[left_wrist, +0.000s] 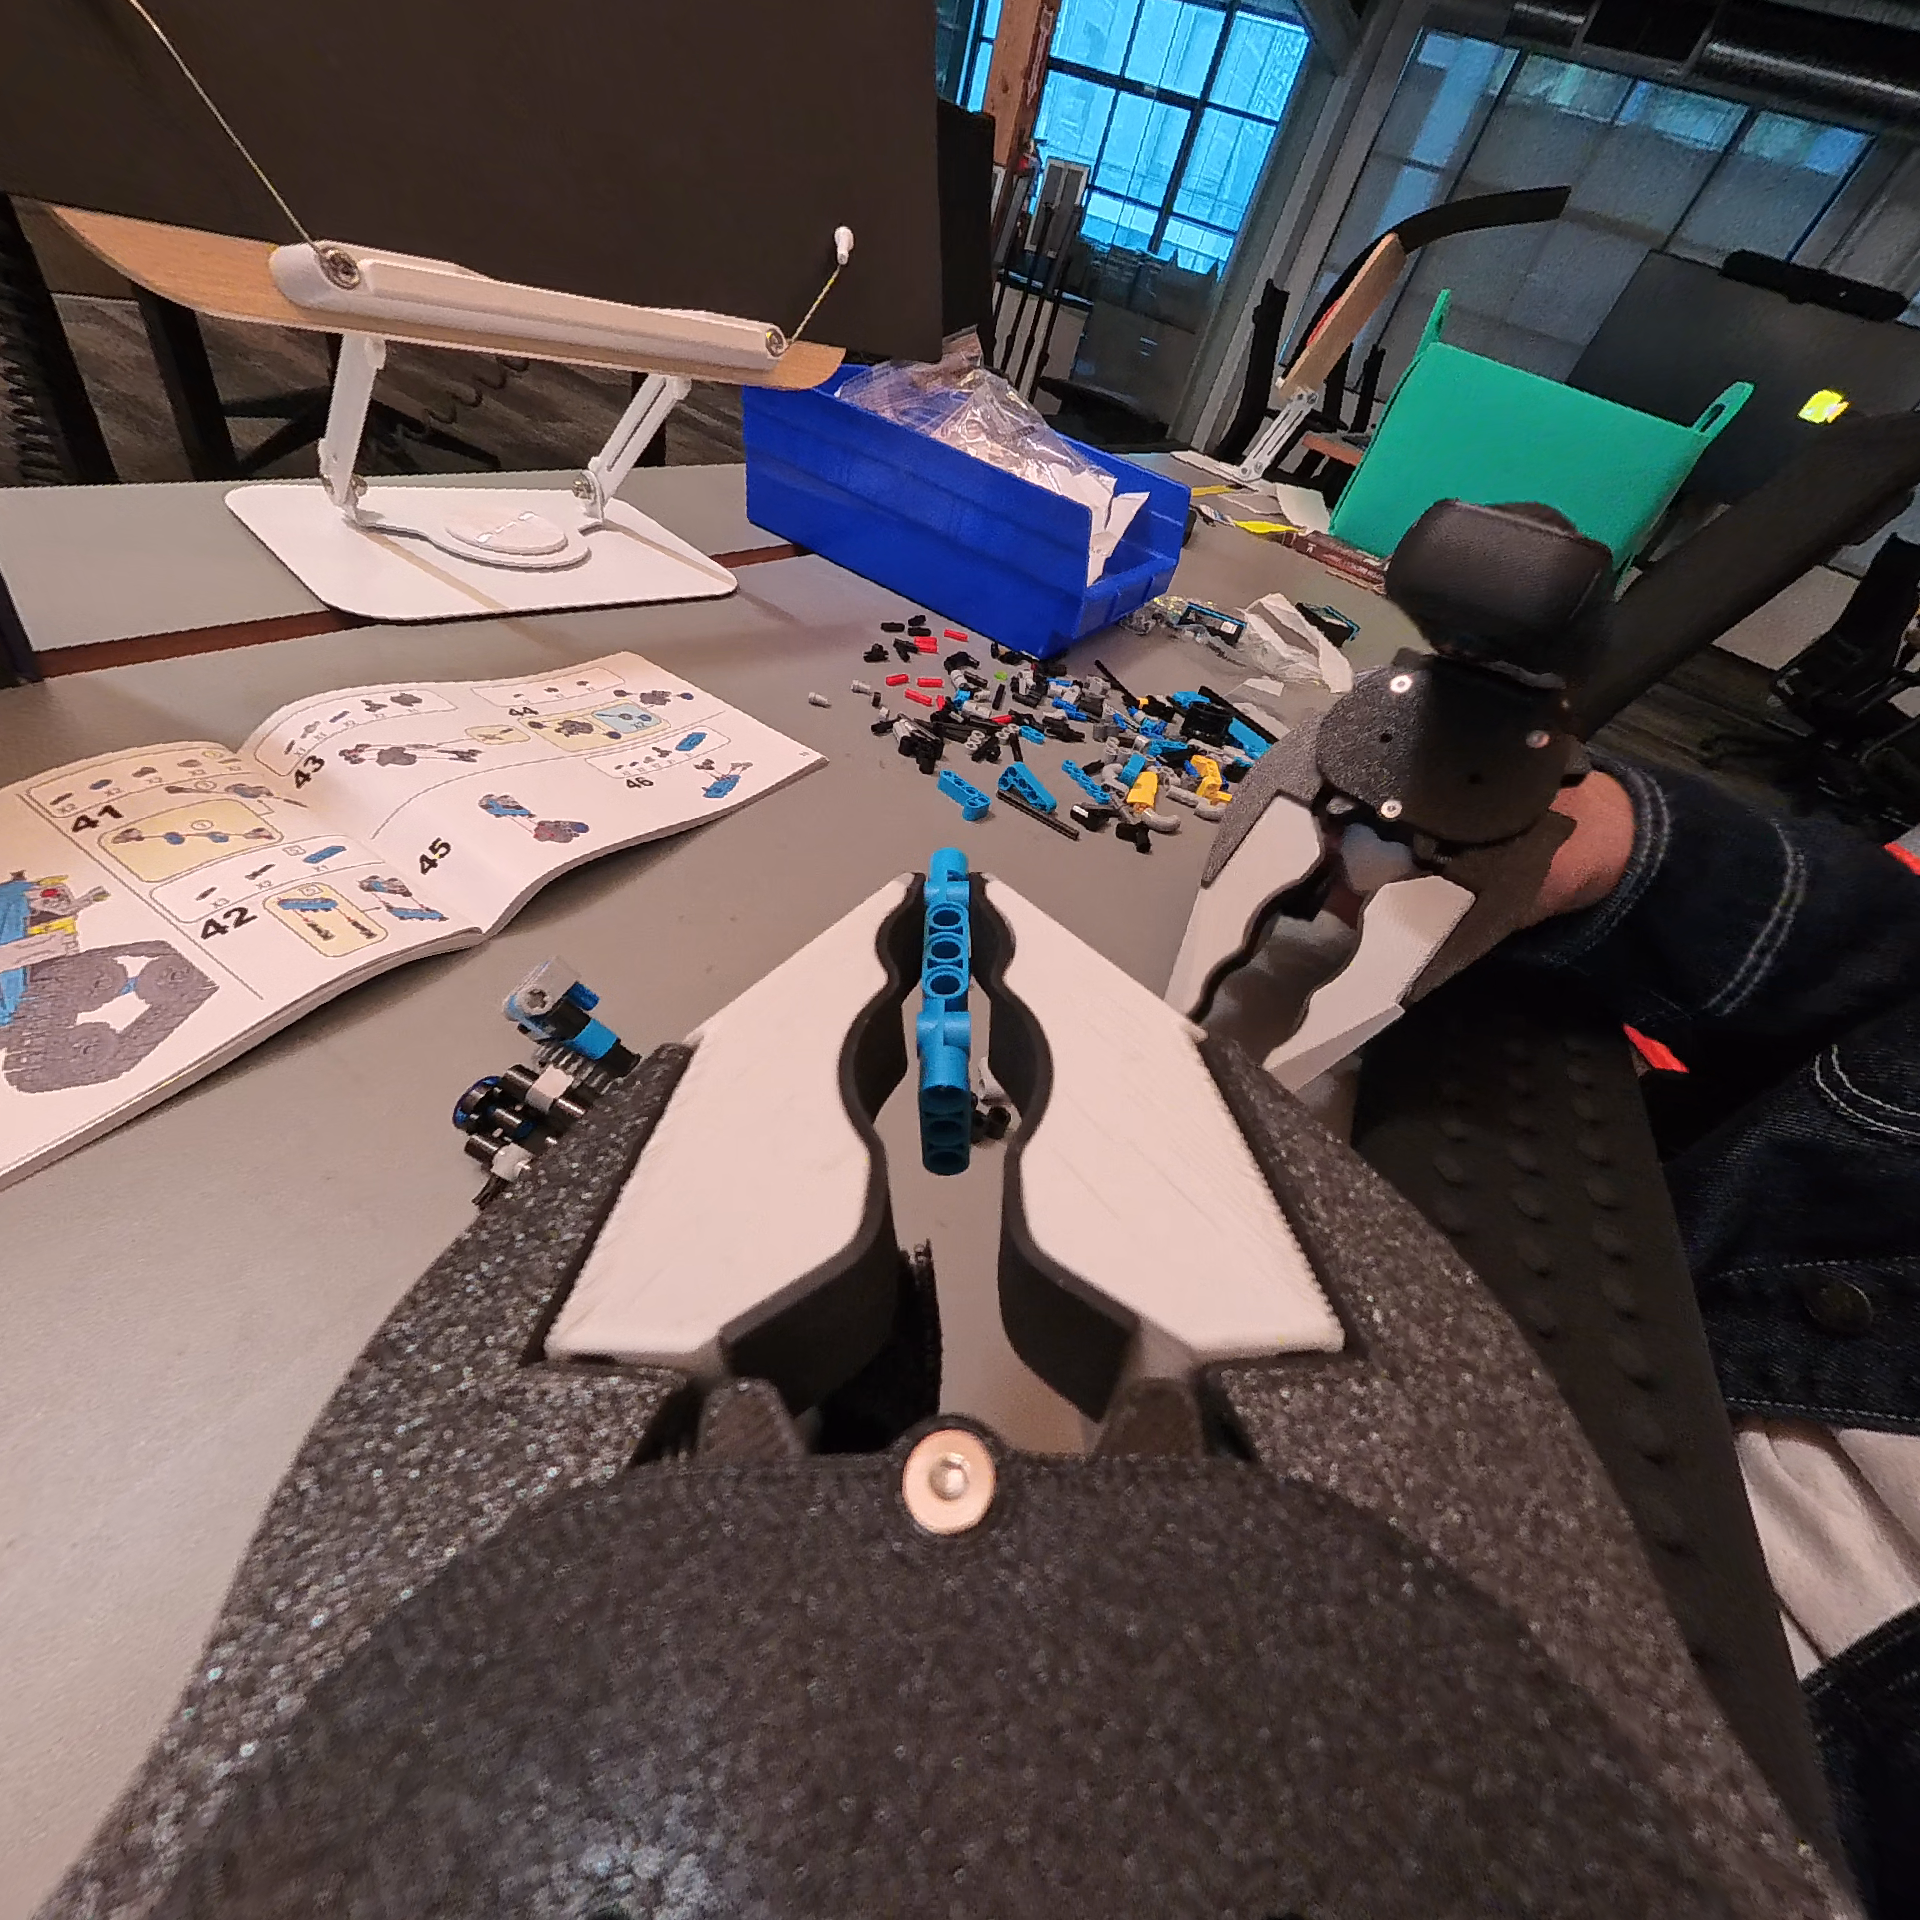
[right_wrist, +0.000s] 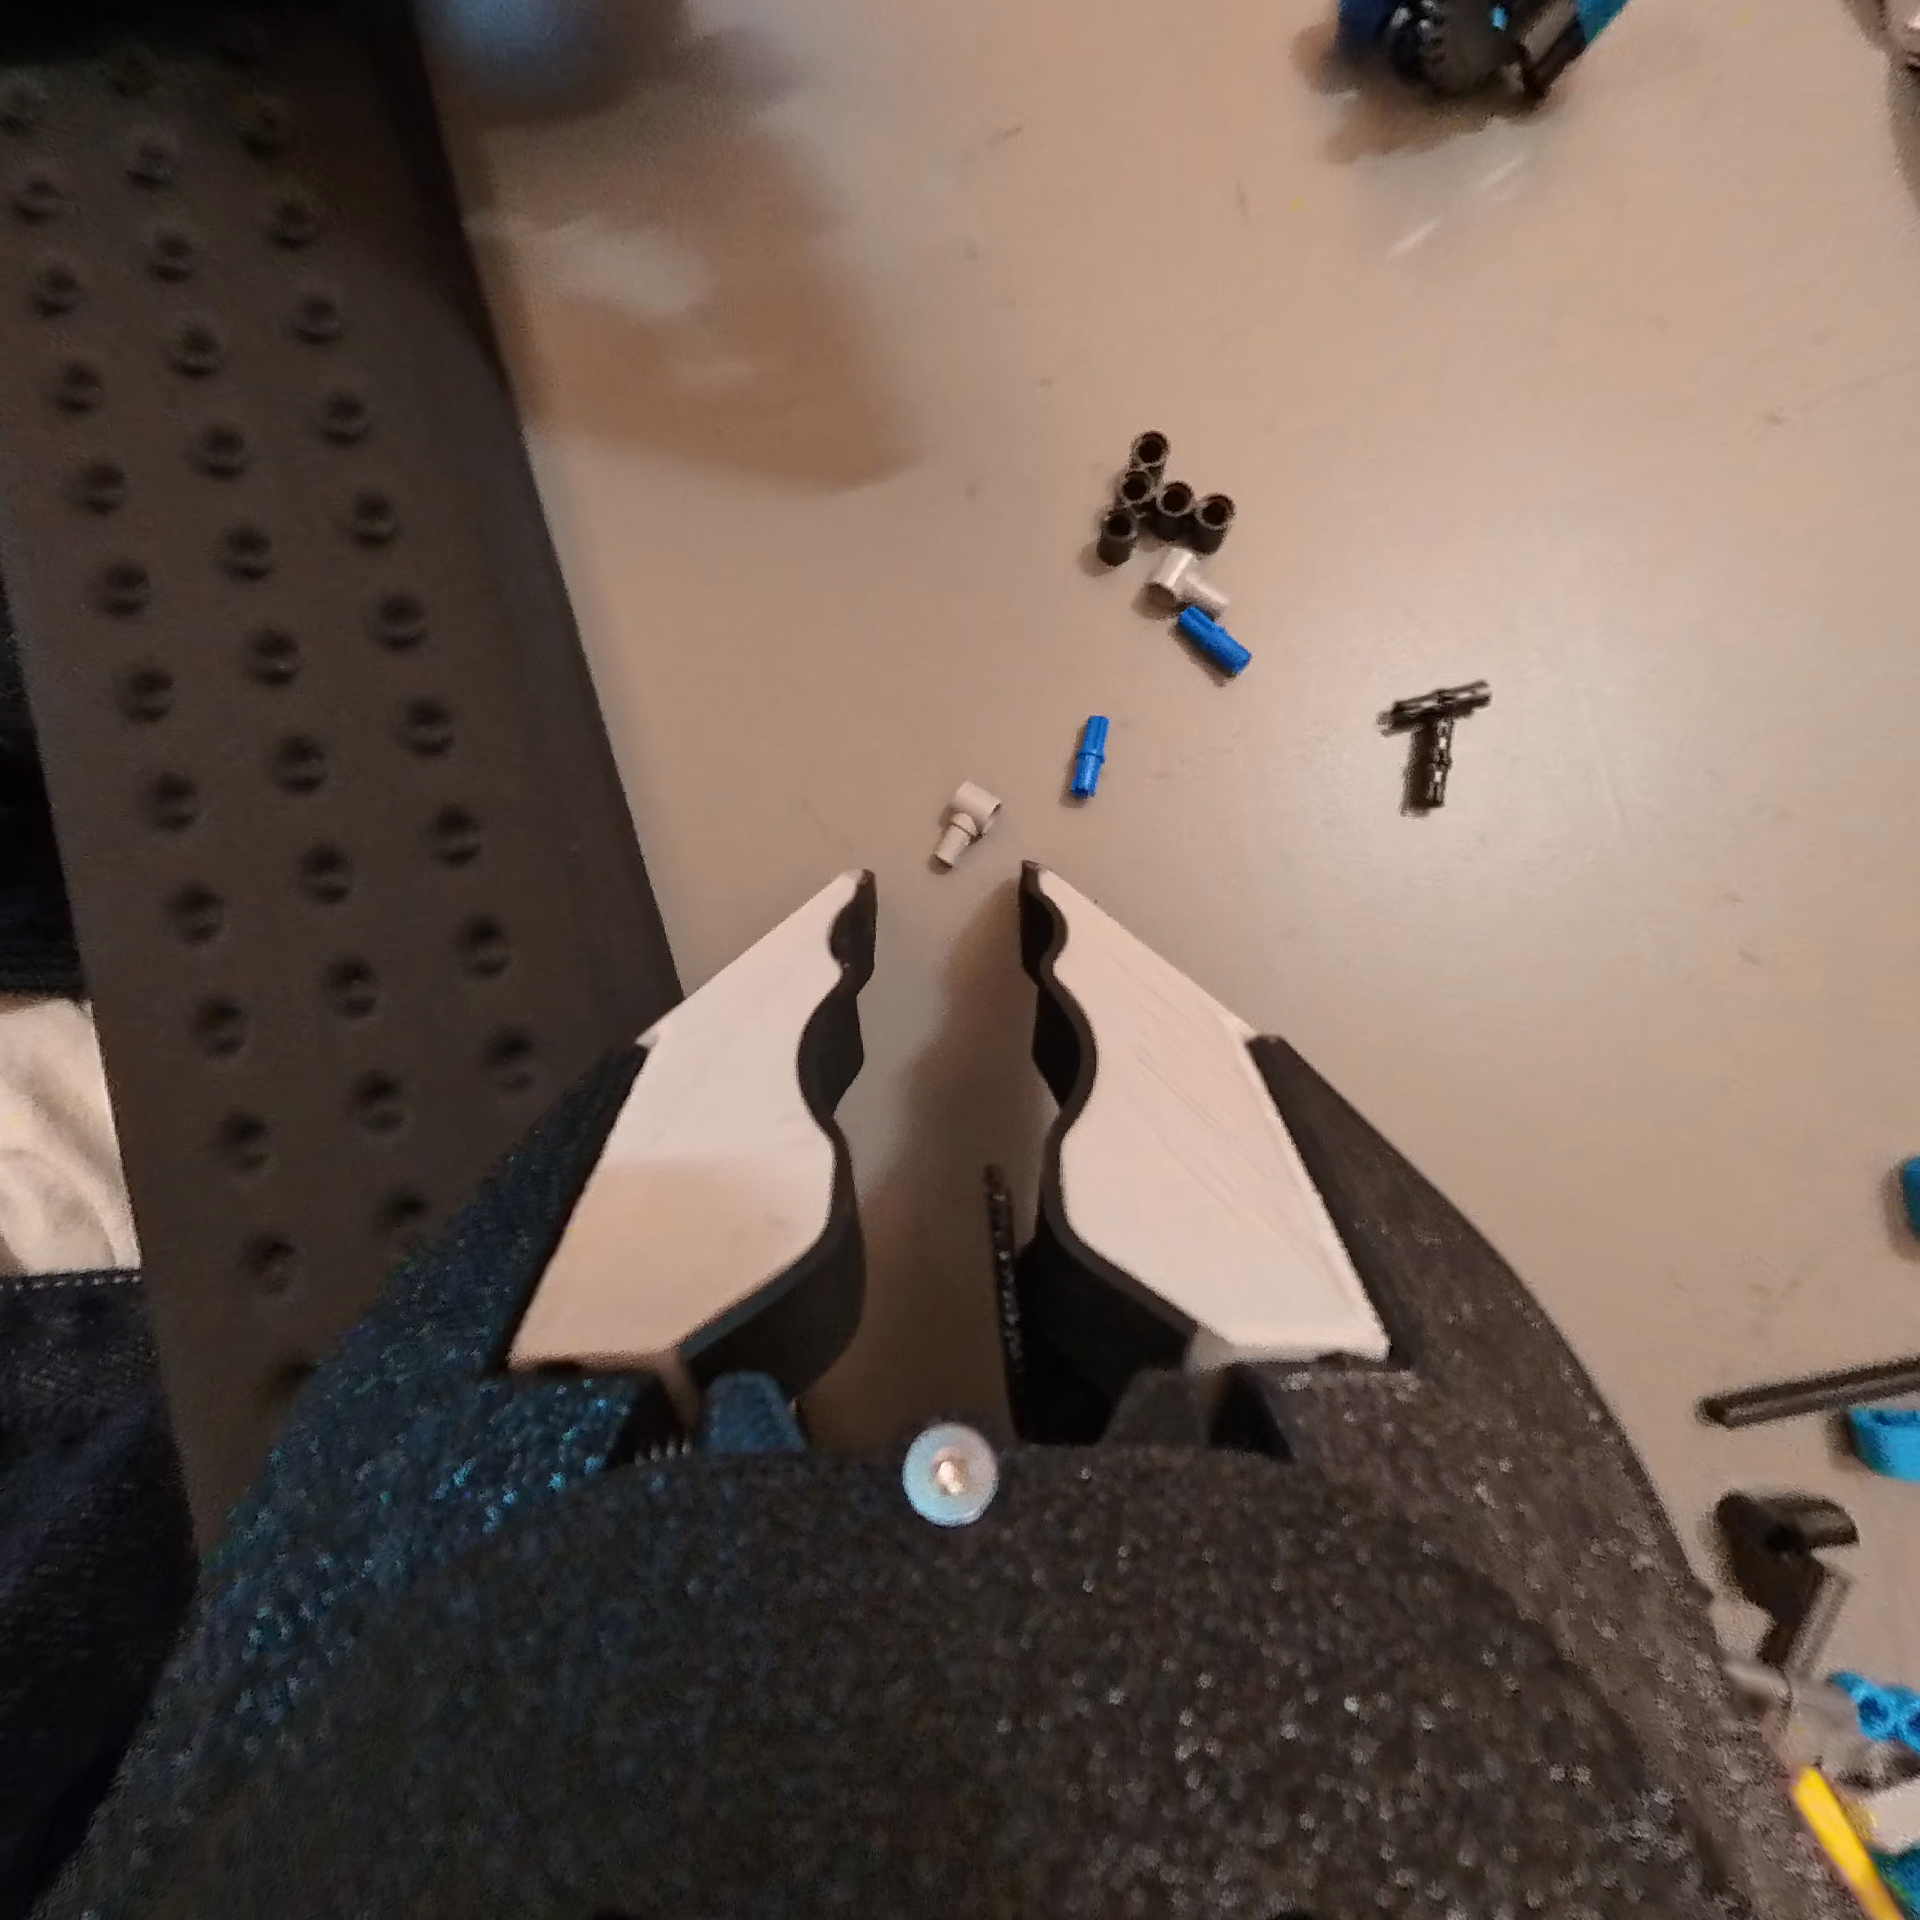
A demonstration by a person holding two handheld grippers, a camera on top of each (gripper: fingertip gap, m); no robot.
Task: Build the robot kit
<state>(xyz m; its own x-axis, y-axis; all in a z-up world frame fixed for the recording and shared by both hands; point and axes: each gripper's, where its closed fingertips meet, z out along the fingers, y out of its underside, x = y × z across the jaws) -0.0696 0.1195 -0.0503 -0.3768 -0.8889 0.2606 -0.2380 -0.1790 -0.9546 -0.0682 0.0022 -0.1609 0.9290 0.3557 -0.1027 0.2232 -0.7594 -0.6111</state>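
Left gripper (left_wrist: pixel 945 883) clamped on a blue perforated beam (left_wrist: pixel 943 1013), held above the desk (left_wrist: pixel 260 1299); instruction booklet (left_wrist: pixel 343 831) off to its left. Right gripper (right_wrist: pixel 948 873) parted and empty, hovering just short of a small grey connector (right_wrist: pixel 966 821), blue pin (right_wrist: pixel 1089 756) slightly beyond.
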